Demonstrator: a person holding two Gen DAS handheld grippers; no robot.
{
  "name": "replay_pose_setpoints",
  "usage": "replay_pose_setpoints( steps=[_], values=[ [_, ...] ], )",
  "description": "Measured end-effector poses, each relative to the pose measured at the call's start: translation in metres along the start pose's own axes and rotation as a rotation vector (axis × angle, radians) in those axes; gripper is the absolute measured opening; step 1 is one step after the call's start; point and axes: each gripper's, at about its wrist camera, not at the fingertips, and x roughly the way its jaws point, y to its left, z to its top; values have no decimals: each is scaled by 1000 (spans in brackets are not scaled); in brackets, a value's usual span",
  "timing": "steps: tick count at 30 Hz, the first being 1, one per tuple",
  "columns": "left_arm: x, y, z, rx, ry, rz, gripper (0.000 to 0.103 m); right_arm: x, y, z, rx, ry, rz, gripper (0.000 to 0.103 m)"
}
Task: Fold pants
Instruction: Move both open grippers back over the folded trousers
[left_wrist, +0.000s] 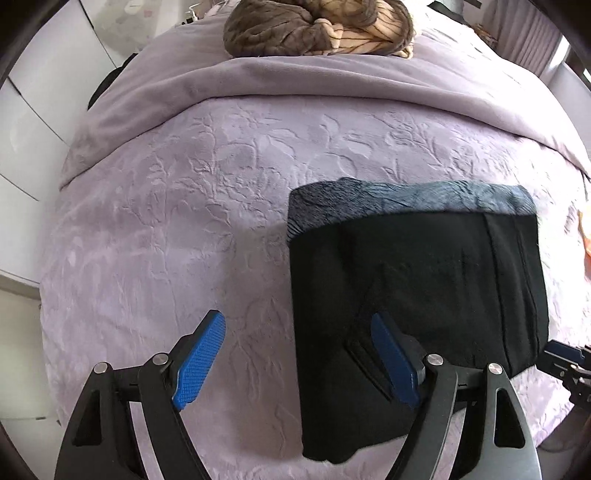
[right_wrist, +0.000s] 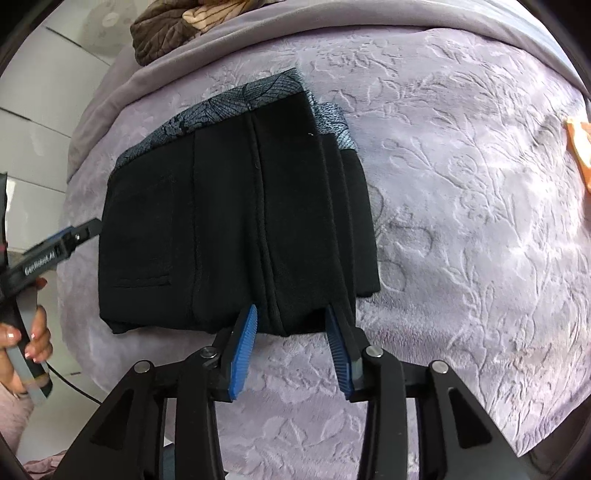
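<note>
The black pants (left_wrist: 424, 280) lie folded into a compact rectangle on the lilac bedspread (left_wrist: 177, 206), with a grey patterned lining strip (left_wrist: 406, 203) showing along the far edge. My left gripper (left_wrist: 299, 325) is open above the pants' left edge, with the right pad (left_wrist: 393, 360) over the cloth. In the right wrist view the folded pants (right_wrist: 229, 225) lie ahead. My right gripper (right_wrist: 291, 314) is open at their near edge, holding nothing. The left gripper's tip (right_wrist: 79, 234) shows at the pants' left side.
A brown and beige bundle of fabric (left_wrist: 317, 27) sits at the far end of the bed beyond a turned-back blanket (left_wrist: 295, 81). An orange item (right_wrist: 580, 142) lies at the right. White cabinets (left_wrist: 33, 122) stand to the left.
</note>
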Motion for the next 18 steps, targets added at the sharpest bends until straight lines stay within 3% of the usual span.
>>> replay_pose_setpoints(
  steps=[4,6,15,18],
  values=[
    [-8,-3,-7,3,3,-9,83,-7,-1,-7,25,0,13,54],
    [-10,-4,-10,4,9,-14,103,-10,1,-13,33,0,18,58],
    [-17,-10,-28,30,49,-18,103,-17,8,-34,49,-16,35,80],
    [-18,-11,-34,43,70,-21,103,-18,10,-42,56,-19,27,82]
  ],
)
